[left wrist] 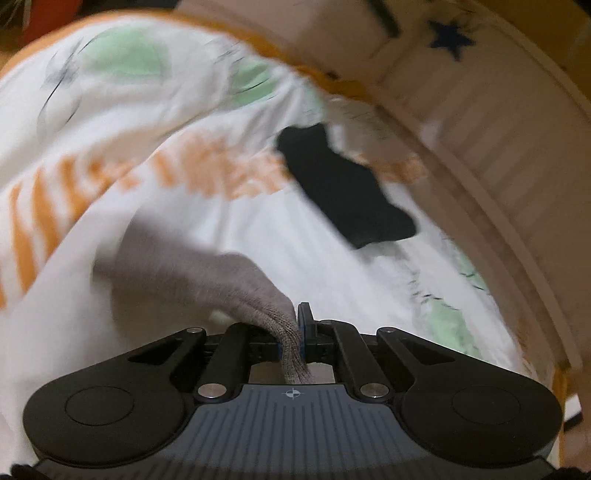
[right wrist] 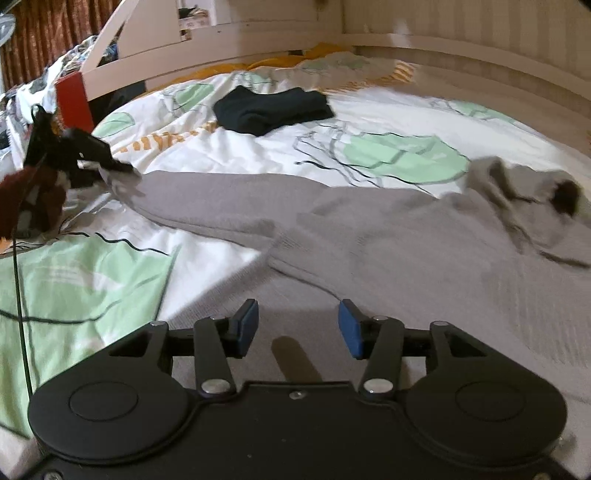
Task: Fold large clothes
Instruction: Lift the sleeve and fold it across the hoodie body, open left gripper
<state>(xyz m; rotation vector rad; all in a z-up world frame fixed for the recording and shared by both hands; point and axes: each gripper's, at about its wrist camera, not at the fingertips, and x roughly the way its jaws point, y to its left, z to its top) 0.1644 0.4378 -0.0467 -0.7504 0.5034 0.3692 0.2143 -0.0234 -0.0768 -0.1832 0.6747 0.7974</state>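
A large grey knit sweater lies spread on the bed, its body near me, one sleeve stretched out to the left. My left gripper is shut on the cuff end of that sleeve; it also shows in the right wrist view at the far left, holding the sleeve end. My right gripper is open and empty, hovering just over the sweater's lower body. The sweater's collar area is bunched at the right.
A folded black garment lies on the white duvet with green and orange print, farther back; it also shows in the left wrist view. A white slatted bed frame runs along the back and right. Clutter and a red panel stand at the left.
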